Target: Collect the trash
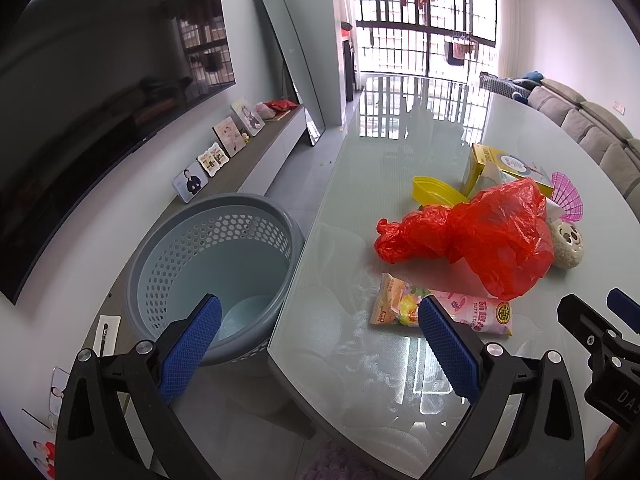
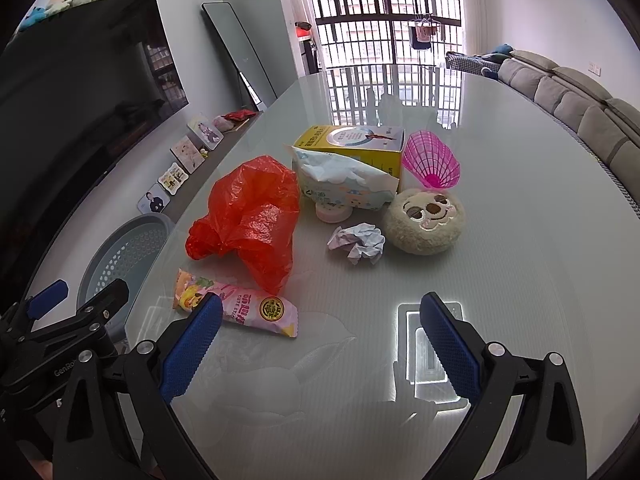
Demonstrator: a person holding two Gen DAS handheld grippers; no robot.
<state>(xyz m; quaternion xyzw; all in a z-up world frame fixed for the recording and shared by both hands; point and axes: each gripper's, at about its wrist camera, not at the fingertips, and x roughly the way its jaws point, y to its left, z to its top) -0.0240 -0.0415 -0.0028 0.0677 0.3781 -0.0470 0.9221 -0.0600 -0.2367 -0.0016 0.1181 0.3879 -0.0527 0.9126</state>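
Note:
A grey perforated trash basket (image 1: 208, 264) stands on the floor at the glass table's left edge; it also shows in the right wrist view (image 2: 124, 256). On the table lie a red plastic bag (image 2: 252, 216), a pink snack wrapper (image 2: 240, 308) and a crumpled paper ball (image 2: 358, 242). The bag (image 1: 480, 232) and wrapper (image 1: 444, 308) show in the left wrist view too. My left gripper (image 1: 320, 344) is open and empty, over the table's left edge beside the basket. My right gripper (image 2: 320, 344) is open and empty, above the near table, just short of the wrapper.
A yellow box (image 2: 352, 140), a wet-wipes pack (image 2: 344, 184), a small round tub (image 2: 332, 212), a pink mesh cup (image 2: 430, 160) and a plush toy (image 2: 424, 220) sit behind the trash. A yellow lid (image 1: 436, 192) lies by the box. A sofa (image 2: 580, 100) lines the right; a TV (image 1: 100, 80) and photo frames the left.

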